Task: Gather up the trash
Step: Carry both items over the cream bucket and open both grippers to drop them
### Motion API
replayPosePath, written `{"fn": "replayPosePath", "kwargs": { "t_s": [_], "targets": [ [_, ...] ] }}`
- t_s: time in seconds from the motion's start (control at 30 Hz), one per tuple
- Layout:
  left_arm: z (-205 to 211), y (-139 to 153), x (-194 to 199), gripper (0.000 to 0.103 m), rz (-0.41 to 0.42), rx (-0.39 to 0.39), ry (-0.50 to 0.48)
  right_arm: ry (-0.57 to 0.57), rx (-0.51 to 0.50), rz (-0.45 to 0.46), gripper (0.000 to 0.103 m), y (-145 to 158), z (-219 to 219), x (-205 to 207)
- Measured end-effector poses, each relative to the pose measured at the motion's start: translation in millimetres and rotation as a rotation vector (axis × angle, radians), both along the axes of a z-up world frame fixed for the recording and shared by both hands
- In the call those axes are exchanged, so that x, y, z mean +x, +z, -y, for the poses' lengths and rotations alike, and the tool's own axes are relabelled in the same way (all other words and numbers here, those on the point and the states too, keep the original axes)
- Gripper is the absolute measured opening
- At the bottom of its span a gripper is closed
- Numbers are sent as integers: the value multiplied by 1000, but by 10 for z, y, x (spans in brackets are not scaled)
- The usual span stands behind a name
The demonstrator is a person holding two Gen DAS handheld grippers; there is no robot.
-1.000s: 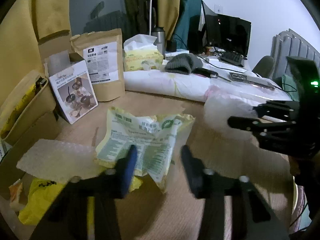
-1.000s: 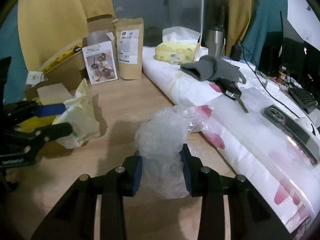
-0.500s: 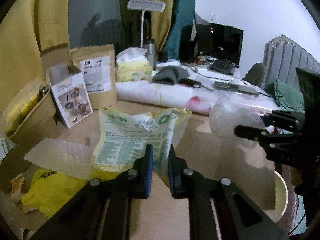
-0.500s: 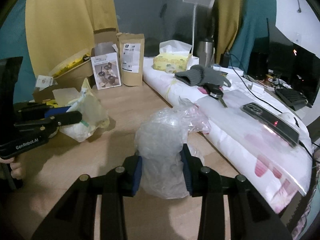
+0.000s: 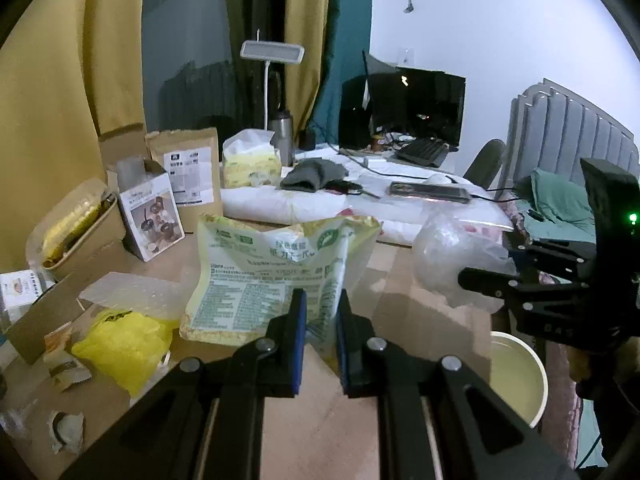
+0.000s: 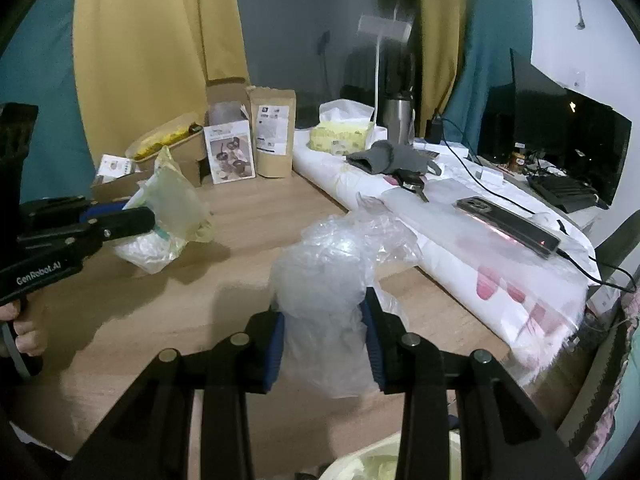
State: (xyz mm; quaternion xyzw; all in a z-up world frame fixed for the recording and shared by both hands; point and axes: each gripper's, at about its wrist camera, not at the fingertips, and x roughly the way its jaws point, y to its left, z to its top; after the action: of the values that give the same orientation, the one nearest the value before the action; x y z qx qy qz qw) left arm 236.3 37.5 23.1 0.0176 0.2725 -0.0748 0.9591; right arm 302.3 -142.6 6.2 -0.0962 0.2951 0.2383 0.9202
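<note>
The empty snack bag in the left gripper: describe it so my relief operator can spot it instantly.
On the wooden desk, look in front of the brown kraft pouch and white product box. The left gripper pinches a crumpled pale yellow-green snack bag by its lower edge. Unlike the plain yellow plastic bag and bubble wrap beside it, it carries dense green printed text.

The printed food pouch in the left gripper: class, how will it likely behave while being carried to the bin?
The printed food pouch, pinched low by the left gripper, looks crumpled and flat, so probably empty and light. Its top stands unsupported, suggesting some stiffness, though it may flop. The glossy film could slip.
</note>
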Motion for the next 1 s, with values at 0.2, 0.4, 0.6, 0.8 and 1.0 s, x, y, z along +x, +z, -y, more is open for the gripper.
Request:
{"fn": "replayPosePath", "kwargs": {
  "t_s": [0.2, 0.4, 0.6, 0.8, 1.0],
  "targets": [
    [131, 61, -392, 12, 27, -7, 4, 3, 8, 30, 33, 86, 130, -370],
    [283, 59, -761, 12, 49, -11, 2, 4, 15, 63, 33, 137, 262, -704],
    [465, 3, -1032, 12, 57, -10, -4, -4, 32, 76, 33, 72, 430, -960],
    [658, -76, -1189, 12, 57, 0, -10, -16, 60, 84, 33, -42, 668, -1170],
    [927, -136, -1246, 12, 54, 12, -38, -70, 100, 56, 36, -210, 1032, -1230]
  ]
}}
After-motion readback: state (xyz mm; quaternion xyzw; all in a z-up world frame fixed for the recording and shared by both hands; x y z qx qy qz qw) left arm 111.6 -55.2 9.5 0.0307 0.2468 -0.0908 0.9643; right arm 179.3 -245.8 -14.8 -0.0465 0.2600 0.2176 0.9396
